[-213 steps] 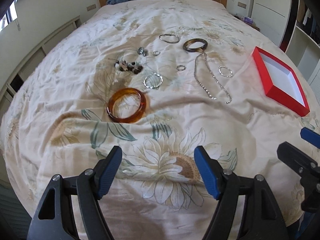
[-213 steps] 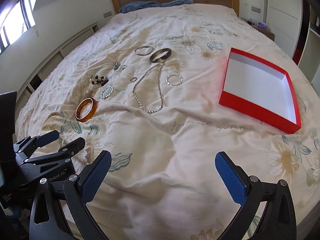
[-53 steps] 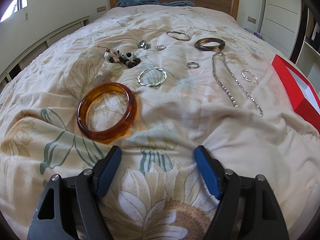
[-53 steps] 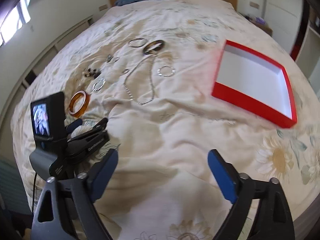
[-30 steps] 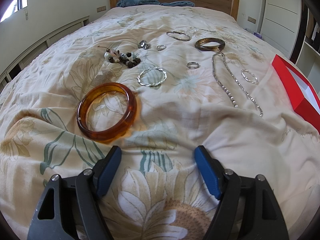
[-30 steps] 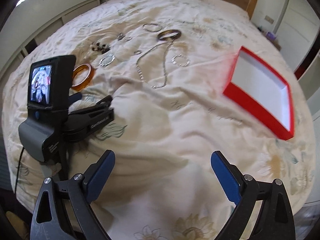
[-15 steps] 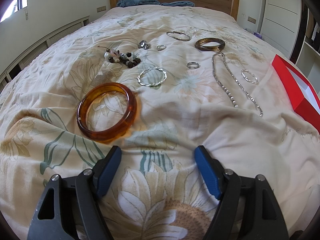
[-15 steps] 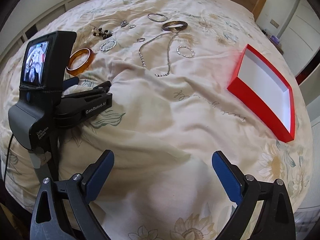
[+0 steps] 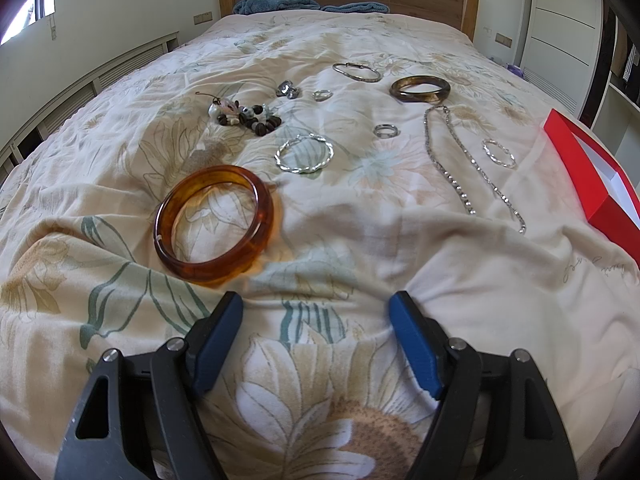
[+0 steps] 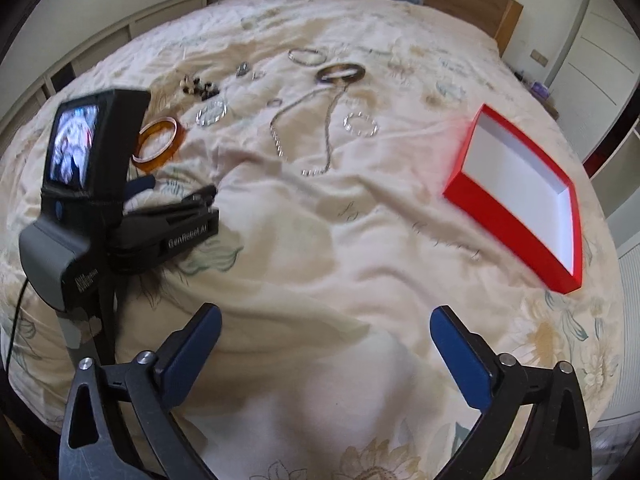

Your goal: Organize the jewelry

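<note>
Lying spread in a loose scatter across the middle of the bed [image 9: 360, 240], the jewelry looked laid out for sorting, each piece apart from the next. The amber bangle [image 9: 214, 222] sat nearest the foot edge, just ahead of the left tongs [image 9: 316, 316], likely the first pick. The red box [image 10: 520, 196] waited empty toward the bed's right edge, well apart from the chain necklace [image 9: 464, 160] and silver bracelet [image 9: 305, 153]. The left tongs stood wide, holding nothing. The right tongs [image 10: 326, 330] had just been opening further, with only bedspread between them.
</note>
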{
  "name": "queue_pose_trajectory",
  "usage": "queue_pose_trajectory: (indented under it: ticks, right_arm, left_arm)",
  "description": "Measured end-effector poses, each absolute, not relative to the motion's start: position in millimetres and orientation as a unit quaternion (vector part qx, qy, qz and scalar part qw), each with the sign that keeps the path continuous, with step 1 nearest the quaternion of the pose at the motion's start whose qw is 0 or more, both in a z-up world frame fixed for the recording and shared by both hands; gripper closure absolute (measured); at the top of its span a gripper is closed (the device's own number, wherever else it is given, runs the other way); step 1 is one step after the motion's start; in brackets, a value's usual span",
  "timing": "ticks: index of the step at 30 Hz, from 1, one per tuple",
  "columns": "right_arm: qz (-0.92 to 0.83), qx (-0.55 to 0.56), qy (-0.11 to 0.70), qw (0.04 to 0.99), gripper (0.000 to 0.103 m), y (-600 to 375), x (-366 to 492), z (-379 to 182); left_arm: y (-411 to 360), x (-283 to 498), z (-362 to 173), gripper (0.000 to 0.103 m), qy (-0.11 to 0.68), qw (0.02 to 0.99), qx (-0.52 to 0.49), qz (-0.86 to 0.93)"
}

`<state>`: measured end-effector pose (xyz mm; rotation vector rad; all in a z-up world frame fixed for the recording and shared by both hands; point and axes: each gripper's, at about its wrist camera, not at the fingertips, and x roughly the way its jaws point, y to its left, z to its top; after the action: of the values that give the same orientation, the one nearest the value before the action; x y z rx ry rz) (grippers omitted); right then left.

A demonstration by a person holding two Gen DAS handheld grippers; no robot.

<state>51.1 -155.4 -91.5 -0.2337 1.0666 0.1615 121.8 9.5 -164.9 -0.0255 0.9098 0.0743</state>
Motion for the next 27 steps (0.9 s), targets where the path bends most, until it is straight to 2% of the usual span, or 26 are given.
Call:
queue_pose_trajectory:
  ticks: [27]
  right_arm:
    - [0.126,-0.111,0.485,0.858,0.001,-142,46,-83]
  left_arm:
    - [9,122,-165,0.028,0.439,0.898,-0.012,0.036]
